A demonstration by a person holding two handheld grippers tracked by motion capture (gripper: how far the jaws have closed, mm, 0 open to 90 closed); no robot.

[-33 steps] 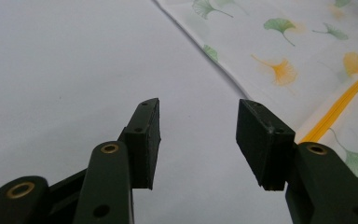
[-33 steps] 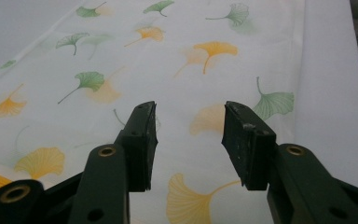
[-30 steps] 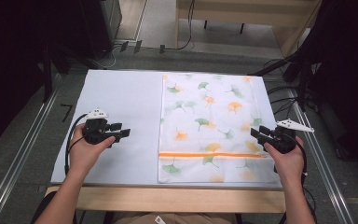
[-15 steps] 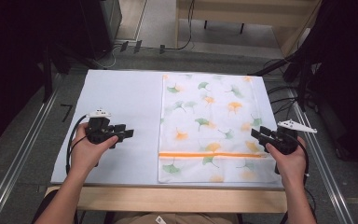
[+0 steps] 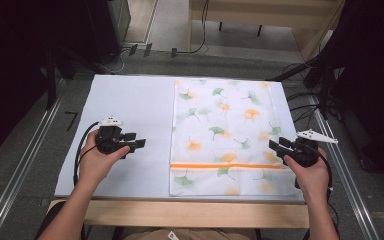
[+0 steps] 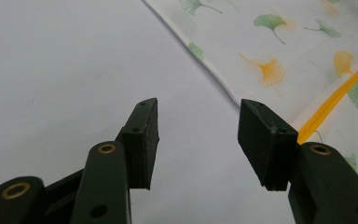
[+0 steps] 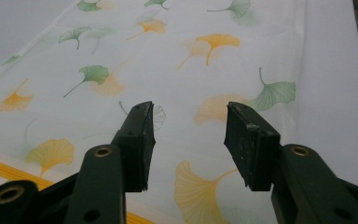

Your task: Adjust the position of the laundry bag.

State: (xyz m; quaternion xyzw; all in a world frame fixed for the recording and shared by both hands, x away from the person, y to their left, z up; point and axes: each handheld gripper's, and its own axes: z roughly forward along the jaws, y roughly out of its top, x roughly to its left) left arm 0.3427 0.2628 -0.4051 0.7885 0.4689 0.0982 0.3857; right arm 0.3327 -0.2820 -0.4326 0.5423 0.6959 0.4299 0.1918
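A white cloth (image 5: 225, 125) printed with green and orange ginkgo leaves lies flat on the right half of the white table mat (image 5: 130, 100), with an orange stripe (image 5: 225, 165) across its near end. My left gripper (image 5: 139, 144) hovers over bare mat just left of the cloth's left edge (image 6: 214, 70). It points right and is open, and its jaws have just been opening with nothing between them (image 6: 198, 109). My right gripper (image 5: 276, 145) is over the cloth's right edge, pointing left. It is open, has widened slightly, and is empty above the fabric (image 7: 189, 112).
Metal rails run along both sides of the table. Black cables and dark equipment stand on the floor beyond the far edge and to the right. The table's wooden front edge (image 5: 180, 212) lies close to the person's body.
The left gripper has crept slightly right toward the cloth's edge. The right hand has stayed put. The cloth has not moved.
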